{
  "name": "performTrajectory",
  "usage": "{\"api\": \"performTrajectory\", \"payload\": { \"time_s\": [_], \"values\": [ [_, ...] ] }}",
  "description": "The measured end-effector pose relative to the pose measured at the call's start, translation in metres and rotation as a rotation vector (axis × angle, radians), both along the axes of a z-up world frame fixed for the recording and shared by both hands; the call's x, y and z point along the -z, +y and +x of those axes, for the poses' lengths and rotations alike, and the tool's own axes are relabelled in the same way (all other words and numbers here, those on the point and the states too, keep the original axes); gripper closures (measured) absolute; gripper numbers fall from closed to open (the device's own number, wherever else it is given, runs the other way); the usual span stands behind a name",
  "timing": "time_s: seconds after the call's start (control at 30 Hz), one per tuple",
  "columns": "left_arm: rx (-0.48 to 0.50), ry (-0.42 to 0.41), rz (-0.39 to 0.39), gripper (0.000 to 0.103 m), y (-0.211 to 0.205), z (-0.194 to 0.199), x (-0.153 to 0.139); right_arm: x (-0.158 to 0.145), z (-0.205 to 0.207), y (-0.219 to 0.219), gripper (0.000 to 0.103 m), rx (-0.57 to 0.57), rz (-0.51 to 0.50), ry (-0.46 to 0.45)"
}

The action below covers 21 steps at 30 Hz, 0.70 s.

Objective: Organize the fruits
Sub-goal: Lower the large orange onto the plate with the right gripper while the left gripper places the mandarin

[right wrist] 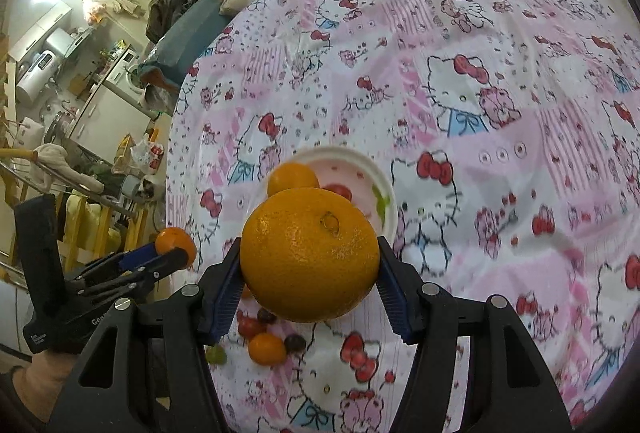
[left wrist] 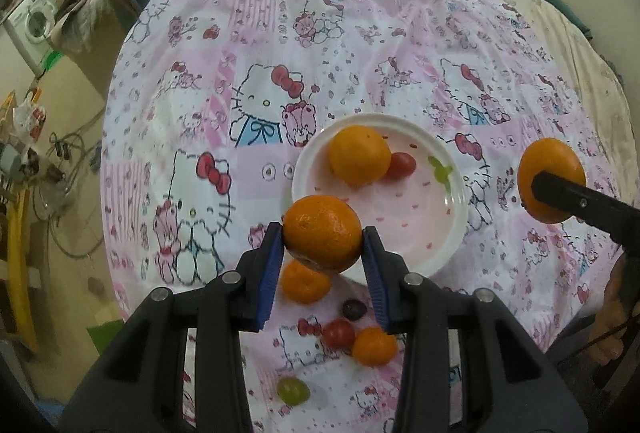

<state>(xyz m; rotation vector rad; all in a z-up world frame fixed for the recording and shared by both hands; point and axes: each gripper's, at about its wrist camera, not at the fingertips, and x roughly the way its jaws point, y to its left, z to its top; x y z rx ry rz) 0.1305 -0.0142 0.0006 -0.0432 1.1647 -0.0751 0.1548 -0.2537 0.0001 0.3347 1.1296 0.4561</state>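
Note:
My left gripper (left wrist: pixel 323 233) is shut on an orange (left wrist: pixel 322 231) and holds it above the near rim of a white plate (left wrist: pixel 448 229). The plate holds another orange (left wrist: pixel 359 160), a cherry tomato (left wrist: pixel 401 165) and a green grape (left wrist: pixel 440 169). My right gripper (right wrist: pixel 310 265) is shut on a larger orange (right wrist: pixel 310 259), in the air in front of the plate (right wrist: pixel 386 211). That orange also shows at the right in the left wrist view (left wrist: pixel 550 177). The left gripper's orange shows in the right wrist view (right wrist: pixel 175 242).
Loose on the Hello Kitty cloth (left wrist: pixel 280 33) near me lie two small oranges (left wrist: pixel 304 281) (left wrist: pixel 374 346), a cherry tomato (left wrist: pixel 338 333), a dark grape (left wrist: pixel 354 309) and a green grape (left wrist: pixel 293 391). The cloth's left edge drops to a cluttered room.

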Motion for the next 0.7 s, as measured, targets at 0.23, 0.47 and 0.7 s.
{"api": "performTrajectory", "payload": {
  "time_s": [0.23, 0.47, 0.7],
  "values": [
    [0.000, 0.050, 0.031, 0.068, 0.003, 0.029, 0.025, 0.025, 0.032, 0.006, 0.040, -0.004, -0.026, 0.059],
    [0.031, 0.128, 0.036, 0.068, -0.002, 0.047, 0.060, 0.059, 0.058, 0.026, 0.040, -0.048, -0.094, 0.113],
    [0.083, 0.143, 0.043, 0.068, -0.013, 0.062, 0.073, 0.089, 0.077, 0.045, 0.040, -0.069, -0.157, 0.169]
  ]
}}
